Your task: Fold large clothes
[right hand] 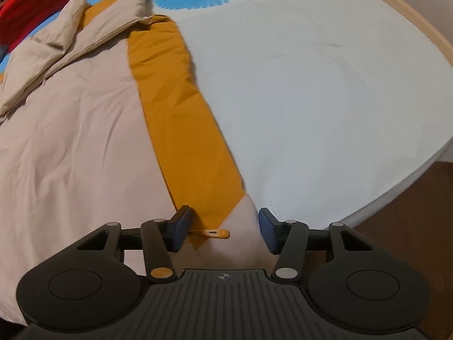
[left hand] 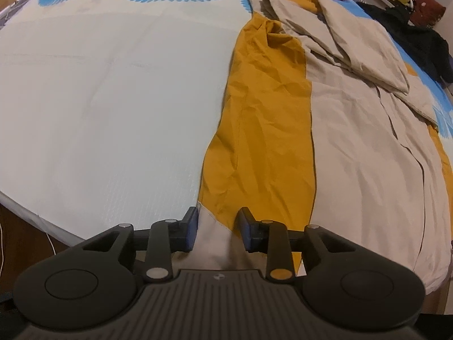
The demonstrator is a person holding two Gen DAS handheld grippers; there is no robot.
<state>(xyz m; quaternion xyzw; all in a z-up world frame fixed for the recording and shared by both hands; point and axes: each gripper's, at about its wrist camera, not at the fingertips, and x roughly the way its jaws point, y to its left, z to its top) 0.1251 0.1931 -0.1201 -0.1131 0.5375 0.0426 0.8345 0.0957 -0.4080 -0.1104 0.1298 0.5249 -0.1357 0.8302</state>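
Both the left gripper and right gripper stand open astride the near hem corners of the beige-and-mustard garment on the bed.

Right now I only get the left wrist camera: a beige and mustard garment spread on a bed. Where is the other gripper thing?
Observer: The right gripper hangs over the garment's other mustard-edged bottom corner, close to the mattress edge.
Operator: Has it grabbed the cloth?
Observer: No. Its jaws stand open with the corner between them, and the pads are not pinching it.
Operator: Anything down there that I can't see?
Observer: A small mustard tab with a slot lies on the beige cloth between its fingers.
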